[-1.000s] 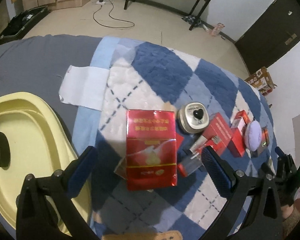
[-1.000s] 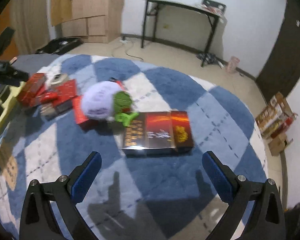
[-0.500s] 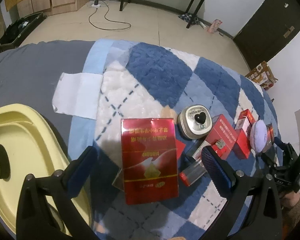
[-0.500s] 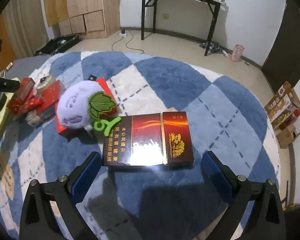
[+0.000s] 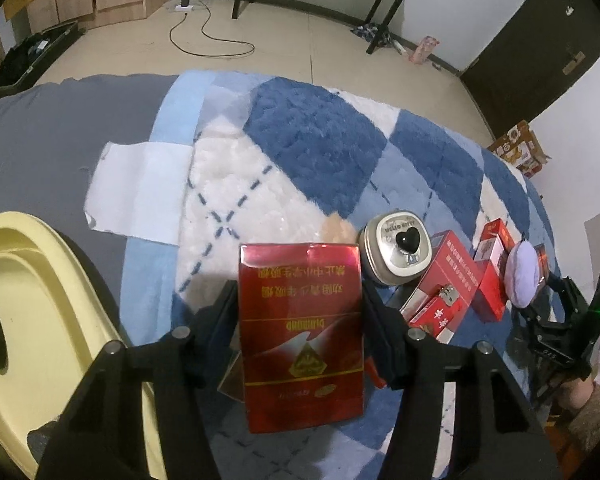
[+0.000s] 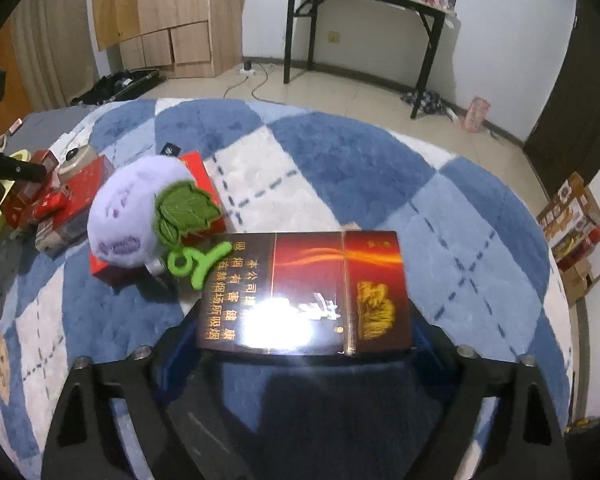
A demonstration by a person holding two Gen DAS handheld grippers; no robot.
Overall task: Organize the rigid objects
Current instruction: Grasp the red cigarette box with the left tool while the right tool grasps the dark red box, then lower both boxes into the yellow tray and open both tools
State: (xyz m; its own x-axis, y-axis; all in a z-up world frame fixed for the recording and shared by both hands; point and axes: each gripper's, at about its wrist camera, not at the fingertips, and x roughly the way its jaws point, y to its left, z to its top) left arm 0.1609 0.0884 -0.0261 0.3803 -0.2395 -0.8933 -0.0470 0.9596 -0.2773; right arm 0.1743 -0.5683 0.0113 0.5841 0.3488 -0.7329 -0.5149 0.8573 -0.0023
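1. As its jaws close, the left hand-held gripper [image 5: 300, 312] flanks a red carton [image 5: 300, 336] lying on the blue checked blanket [image 5: 316, 140].
2. Closing too, the right hand-held gripper [image 6: 304, 332] brackets a dark carton [image 6: 304, 292].
3. Beside it lies a purple plush [image 6: 128, 216].

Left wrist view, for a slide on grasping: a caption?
Left tongs closing around a red carton on the checked blanket, yellow tray alongside.

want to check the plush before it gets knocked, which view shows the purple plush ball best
The right wrist view: the purple plush ball is close, with its green leaf visible. The left wrist view shows it only small, near the right edge.
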